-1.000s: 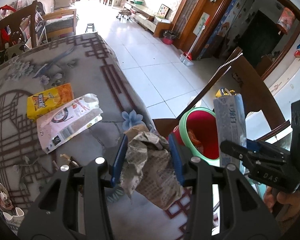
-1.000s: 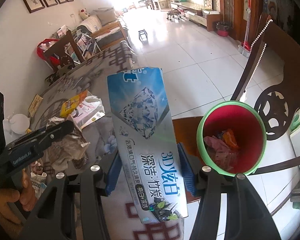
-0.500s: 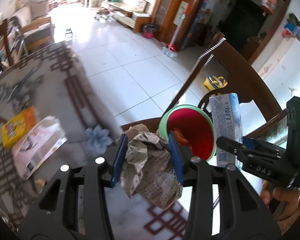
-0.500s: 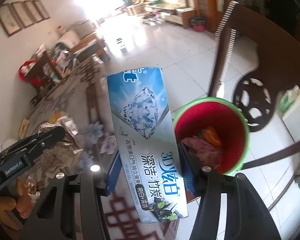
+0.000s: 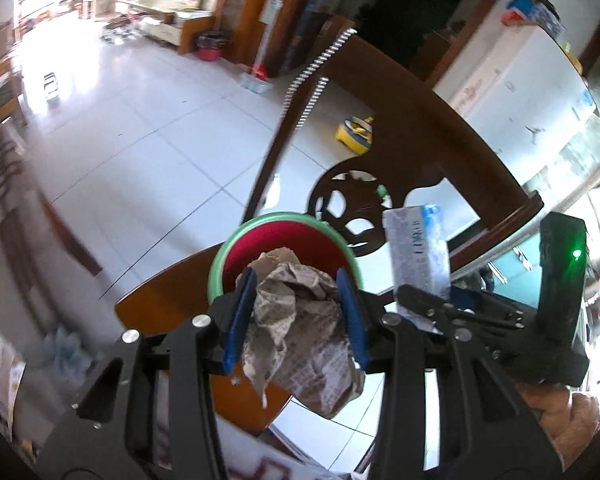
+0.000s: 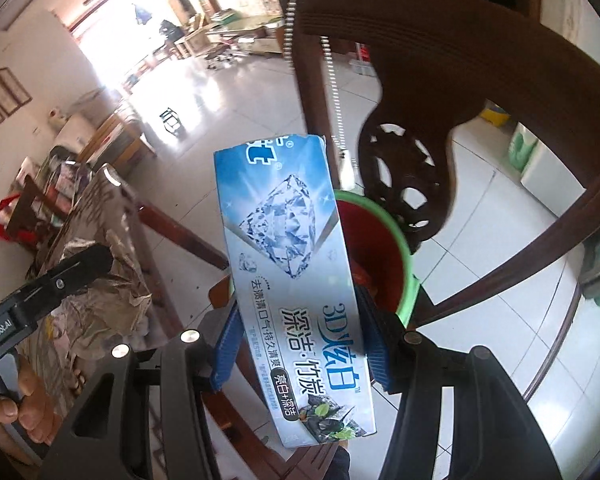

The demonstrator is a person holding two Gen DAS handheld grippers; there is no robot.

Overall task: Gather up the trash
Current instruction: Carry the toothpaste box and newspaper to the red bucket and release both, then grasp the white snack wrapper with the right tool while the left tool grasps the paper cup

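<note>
My left gripper [image 5: 296, 292] is shut on a crumpled newspaper wad [image 5: 300, 332] and holds it just above the near rim of a red bin with a green rim [image 5: 236, 252], which stands on a wooden chair seat [image 5: 164, 300]. My right gripper [image 6: 300, 308] is shut on a blue and silver toothpaste box [image 6: 292, 264], held upright beside the bin [image 6: 404, 264]. The box also shows in the left wrist view [image 5: 416, 256], right of the bin. The newspaper wad shows at the left of the right wrist view [image 6: 112, 312].
A dark carved wooden chair back [image 5: 420, 152] rises behind the bin and fills the upper right of the right wrist view [image 6: 440, 80]. The patterned table edge [image 6: 100, 208] lies to the left. White tiled floor [image 5: 140, 128] spreads beyond.
Both grippers have swung away from the table toward the bin. The newspaper wad now hangs over the bin's near rim, and the toothpaste box has come closer beside it.
</note>
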